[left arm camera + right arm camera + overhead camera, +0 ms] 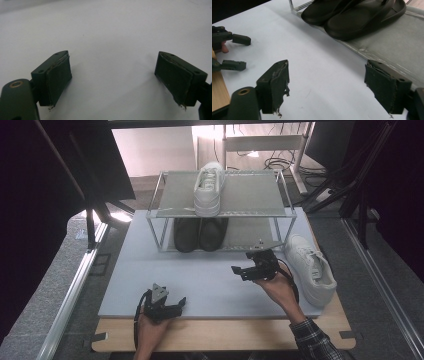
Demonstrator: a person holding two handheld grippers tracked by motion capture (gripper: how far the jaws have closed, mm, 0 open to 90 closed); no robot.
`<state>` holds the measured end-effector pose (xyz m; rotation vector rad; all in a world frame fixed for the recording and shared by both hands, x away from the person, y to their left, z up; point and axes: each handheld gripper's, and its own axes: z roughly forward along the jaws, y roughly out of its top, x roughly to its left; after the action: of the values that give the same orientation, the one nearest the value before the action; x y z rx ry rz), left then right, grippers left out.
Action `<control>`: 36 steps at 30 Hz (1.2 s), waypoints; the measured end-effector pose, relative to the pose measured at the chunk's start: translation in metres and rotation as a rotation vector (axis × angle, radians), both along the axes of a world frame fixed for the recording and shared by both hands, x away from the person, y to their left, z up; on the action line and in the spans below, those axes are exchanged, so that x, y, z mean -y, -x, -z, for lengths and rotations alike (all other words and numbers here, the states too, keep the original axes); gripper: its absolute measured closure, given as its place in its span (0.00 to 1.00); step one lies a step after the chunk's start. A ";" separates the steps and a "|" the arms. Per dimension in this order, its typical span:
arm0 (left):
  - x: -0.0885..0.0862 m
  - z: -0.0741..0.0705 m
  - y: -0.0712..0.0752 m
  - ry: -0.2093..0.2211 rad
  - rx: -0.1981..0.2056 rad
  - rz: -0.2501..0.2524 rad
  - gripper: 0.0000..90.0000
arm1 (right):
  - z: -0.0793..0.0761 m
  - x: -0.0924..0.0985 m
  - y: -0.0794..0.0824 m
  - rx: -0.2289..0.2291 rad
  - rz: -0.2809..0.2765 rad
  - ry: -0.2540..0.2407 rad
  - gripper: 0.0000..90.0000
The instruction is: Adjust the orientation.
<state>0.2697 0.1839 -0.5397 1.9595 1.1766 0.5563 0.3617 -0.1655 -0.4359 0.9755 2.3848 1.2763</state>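
A metal shoe rack point(250, 195) stands at the back of a pale mat point(200, 275). One white sneaker point(209, 187) rests on its top shelf. A pair of black sandals point(200, 234) point(352, 15) sits on the lower shelf. A second white sneaker point(312, 267) lies on the mat to the right of the rack. My right gripper point(239, 273) point(328, 85) hovers over the mat in front of the rack, open and empty, just left of that sneaker. My left gripper point(180, 305) point(112, 77) point(245, 52) is open over the mat's front edge, holding nothing.
The mat lies on a wooden table point(225, 335) whose front strip is bare. Dark stands and cables point(345, 185) crowd the floor at the back right. A metal rail point(75, 290) runs along the left side.
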 end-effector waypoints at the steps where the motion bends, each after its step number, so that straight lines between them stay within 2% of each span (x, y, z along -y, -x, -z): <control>1: 0.000 0.000 0.000 0.000 0.000 0.000 0.15 | 0.001 0.002 0.001 0.001 0.001 0.000 0.18; 4: 0.000 0.000 0.000 0.000 0.000 0.000 0.15 | 0.002 0.007 0.004 0.007 0.020 0.010 0.15; 15: 0.000 0.000 0.000 0.003 -0.001 -0.002 0.15 | 0.007 0.024 0.016 -0.017 0.035 0.030 0.14; 20: 0.000 0.000 0.000 0.003 -0.002 -0.003 0.15 | 0.010 0.034 0.021 -0.010 0.042 0.044 0.15; 30: 0.000 0.000 0.000 0.002 -0.002 -0.002 0.15 | 0.013 0.057 0.027 -0.049 0.082 0.051 0.15; 33: 0.000 0.000 0.000 -0.001 0.000 0.000 0.15 | 0.010 0.064 0.030 -0.048 0.102 0.069 0.18; 36: 0.000 0.000 0.000 -0.001 0.000 0.000 0.15 | 0.005 0.071 0.033 -0.043 0.138 0.086 0.30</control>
<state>0.2697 0.1839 -0.5397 1.9602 1.1767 0.5569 0.3288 -0.2365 -0.4413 1.1305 2.3370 1.1056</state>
